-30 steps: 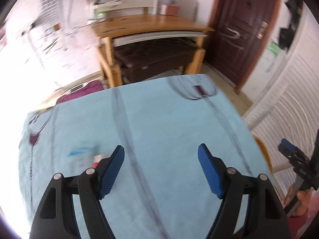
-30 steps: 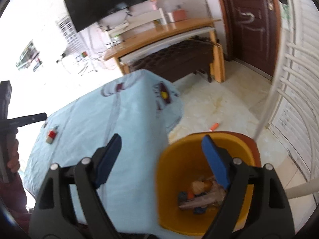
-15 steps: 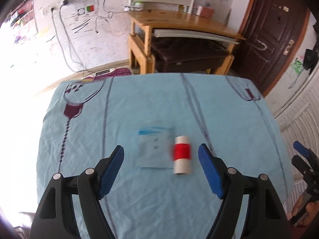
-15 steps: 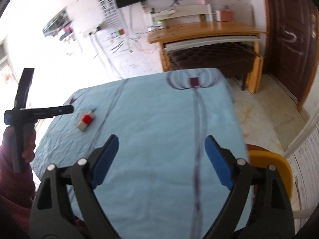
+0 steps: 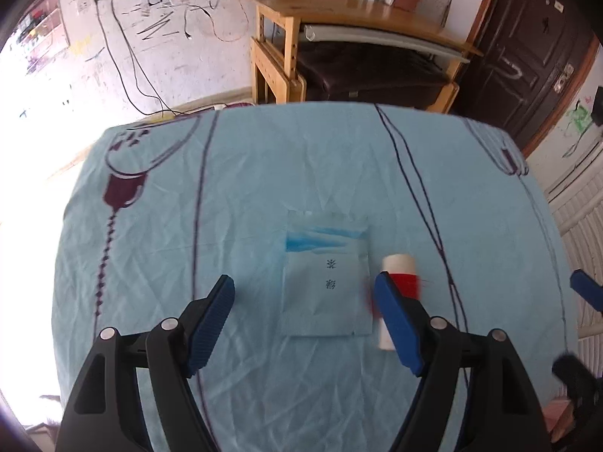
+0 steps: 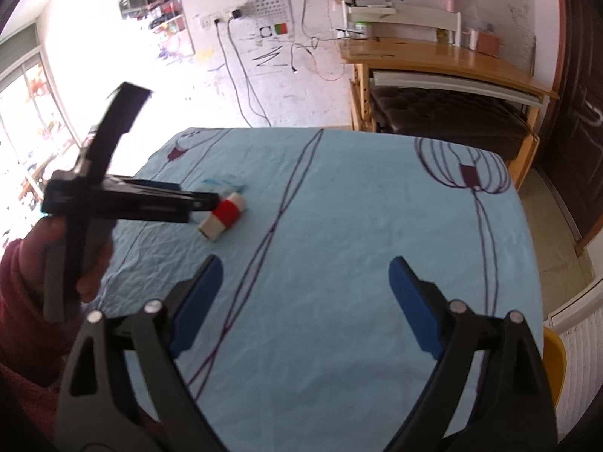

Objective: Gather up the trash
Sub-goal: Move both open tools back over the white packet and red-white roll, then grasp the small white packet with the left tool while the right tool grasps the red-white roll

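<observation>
A pale blue flat packet [image 5: 326, 282] lies on the light blue tablecloth [image 5: 264, 188], with a white tube with a red band [image 5: 401, 277] beside it on the right. My left gripper [image 5: 305, 297] hovers over the packet, open, its right finger partly covering the tube. In the right wrist view the tube [image 6: 223, 217] and the packet [image 6: 222, 182] lie at the left, with the left gripper's body [image 6: 124, 203] above them in a hand. My right gripper [image 6: 305, 286] is over bare cloth, its jaws opening with nothing between them.
A yellow bin's rim [image 6: 556, 354] shows past the table's right edge. A wooden desk [image 5: 358, 15] with a dark padded bench [image 5: 369, 75] stands behind the table, and a dark door [image 5: 527, 45] is at the right. Cables hang on the white wall [image 5: 150, 37].
The left gripper swung across the table until the packet and tube came between its fingers. The right gripper swung from over the yellow bin back above the table, its jaws widening.
</observation>
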`<state>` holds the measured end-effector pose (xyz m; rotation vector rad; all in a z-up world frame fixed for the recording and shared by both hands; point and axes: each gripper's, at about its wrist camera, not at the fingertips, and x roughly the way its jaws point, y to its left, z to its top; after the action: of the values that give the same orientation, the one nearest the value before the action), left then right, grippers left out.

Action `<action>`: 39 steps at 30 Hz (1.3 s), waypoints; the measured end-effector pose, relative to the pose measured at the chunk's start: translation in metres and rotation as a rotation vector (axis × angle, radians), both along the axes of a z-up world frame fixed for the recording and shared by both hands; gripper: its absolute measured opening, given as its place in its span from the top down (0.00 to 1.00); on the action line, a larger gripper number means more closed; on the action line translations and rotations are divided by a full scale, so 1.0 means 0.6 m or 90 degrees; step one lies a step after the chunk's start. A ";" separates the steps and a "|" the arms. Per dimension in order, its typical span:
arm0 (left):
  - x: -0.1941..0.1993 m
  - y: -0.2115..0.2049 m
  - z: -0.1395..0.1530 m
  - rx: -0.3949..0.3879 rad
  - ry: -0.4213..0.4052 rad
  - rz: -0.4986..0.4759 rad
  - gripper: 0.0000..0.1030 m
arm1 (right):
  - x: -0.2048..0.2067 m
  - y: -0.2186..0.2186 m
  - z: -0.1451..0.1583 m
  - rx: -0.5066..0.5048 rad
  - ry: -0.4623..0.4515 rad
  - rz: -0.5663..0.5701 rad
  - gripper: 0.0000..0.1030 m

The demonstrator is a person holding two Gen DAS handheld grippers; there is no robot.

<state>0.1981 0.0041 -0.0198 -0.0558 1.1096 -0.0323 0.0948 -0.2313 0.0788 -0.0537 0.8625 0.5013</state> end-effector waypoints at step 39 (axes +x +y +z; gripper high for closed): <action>-0.074 0.164 0.048 -0.082 -0.111 0.058 0.56 | 0.091 0.239 -0.076 -0.134 0.067 0.044 0.36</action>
<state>0.1535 0.1022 0.0092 -0.2147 0.9283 -0.0272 0.1493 -0.0881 0.0332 -0.2522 1.0172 0.4806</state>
